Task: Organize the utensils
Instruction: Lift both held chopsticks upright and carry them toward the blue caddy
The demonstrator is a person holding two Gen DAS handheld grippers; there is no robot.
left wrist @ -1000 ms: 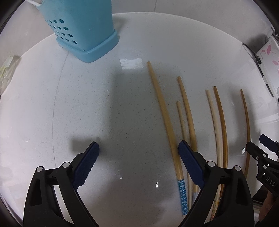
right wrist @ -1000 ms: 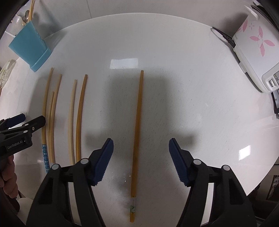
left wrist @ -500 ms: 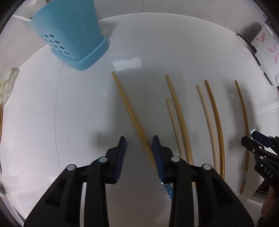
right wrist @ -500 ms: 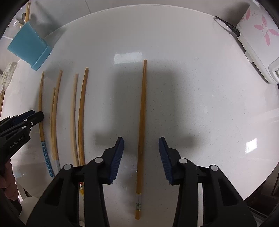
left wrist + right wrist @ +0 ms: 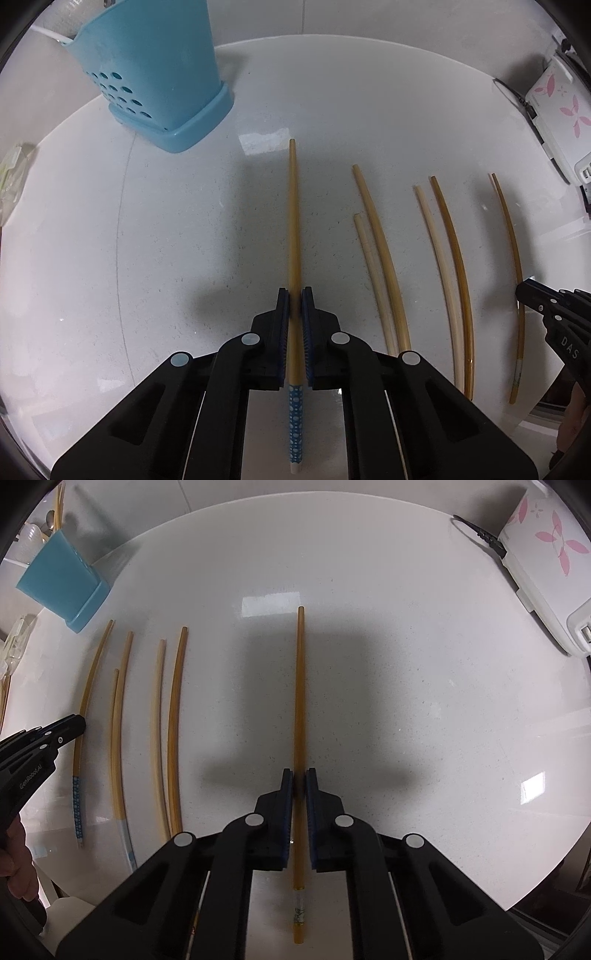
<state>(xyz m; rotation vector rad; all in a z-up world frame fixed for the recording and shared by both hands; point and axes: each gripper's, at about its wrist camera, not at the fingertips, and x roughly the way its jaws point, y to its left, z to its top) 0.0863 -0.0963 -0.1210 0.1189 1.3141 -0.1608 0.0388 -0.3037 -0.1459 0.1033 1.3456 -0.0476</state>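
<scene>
My left gripper [image 5: 294,295] is shut on a wooden chopstick with a blue dotted end [image 5: 293,221], which points toward the blue utensil holder [image 5: 155,70]. My right gripper [image 5: 299,777] is shut on a darker amber chopstick [image 5: 300,686] at the right end of the row. Several more chopsticks [image 5: 380,251] lie in a row on the white counter between the two. In the right wrist view the left gripper [image 5: 79,725] shows at the left edge and the holder [image 5: 62,579] stands at the far left.
A white appliance with pink flowers [image 5: 546,554] and its black power cord [image 5: 476,531] sit at the far right of the counter. The counter's front edge [image 5: 554,882] curves close on the right. A clear object [image 5: 14,170] lies at the far left.
Both grippers have gone from wide open to shut, each closing on a chopstick. The left gripper shifted right until the blue-ended chopstick lay between its fingers.
</scene>
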